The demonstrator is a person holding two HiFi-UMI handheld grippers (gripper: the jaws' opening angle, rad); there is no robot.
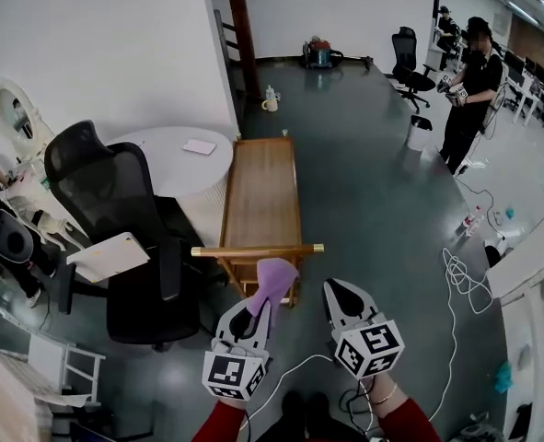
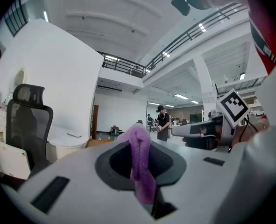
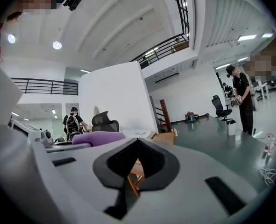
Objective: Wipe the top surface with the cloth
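1. The left gripper [image 1: 251, 320] has its fingers closed on a purple cloth [image 1: 275, 279]. The cloth is pinched between the dark pads and its free end stands up past the fingertips.
2. In the left gripper view the cloth [image 2: 140, 157] fills the gap between the pads from top to bottom.
3. The right gripper [image 1: 343, 295] holds nothing. Its fingers meet at the tips, with only a narrow wedge of gap lower down, and a wooden leg shows through that gap in the right gripper view.
4. Both grippers are side by side in the air, close together, just short of the near end of a long wooden counter [image 1: 260, 191].
5. In the head view the cloth's tip overlaps the counter's near rail; whether it touches cannot be told.
6. A black chair [image 1: 115, 201] stands left of the counter, and a round white table [image 1: 166, 155] is behind it.
7. A person [image 1: 469, 90] stands far off to the right on the grey floor.
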